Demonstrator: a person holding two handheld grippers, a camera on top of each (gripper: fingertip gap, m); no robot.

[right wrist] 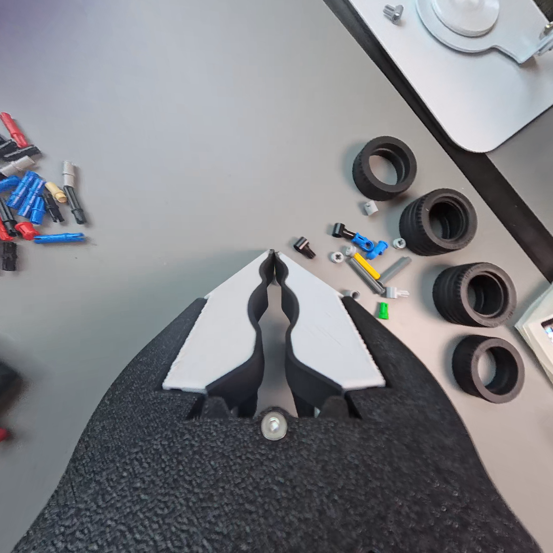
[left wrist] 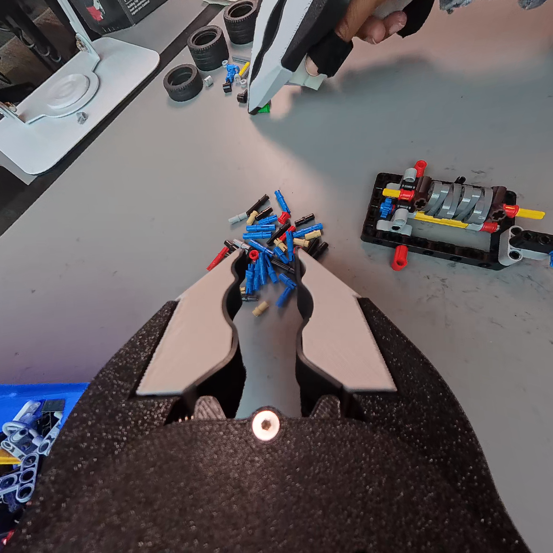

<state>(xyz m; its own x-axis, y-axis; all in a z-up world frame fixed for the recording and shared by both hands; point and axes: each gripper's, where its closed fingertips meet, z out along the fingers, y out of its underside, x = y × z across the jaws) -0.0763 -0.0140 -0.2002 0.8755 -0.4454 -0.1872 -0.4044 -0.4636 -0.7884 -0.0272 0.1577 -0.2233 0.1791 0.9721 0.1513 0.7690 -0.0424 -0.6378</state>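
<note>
In the left wrist view, the left gripper [left wrist: 269, 254] is seen with its jaws apart over a heap of small pins [left wrist: 275, 239] on the grey bench [left wrist: 149, 239]; a single pin is best singled out at the heap's edge, it is judged. A part-built frame [left wrist: 443, 221] lies to the right. In the right wrist view, the right gripper [right wrist: 274, 254] is seen closed and empty, tips together, near a green peg [right wrist: 382, 310] and four tyres [right wrist: 384, 167]. No writing is given; print on a dark box [left wrist: 119, 15] is noted.

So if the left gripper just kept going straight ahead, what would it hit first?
Probably the pile of small pins: the open left gripper already straddles its near edge. How high the tips sit above the table is unclear.
</note>
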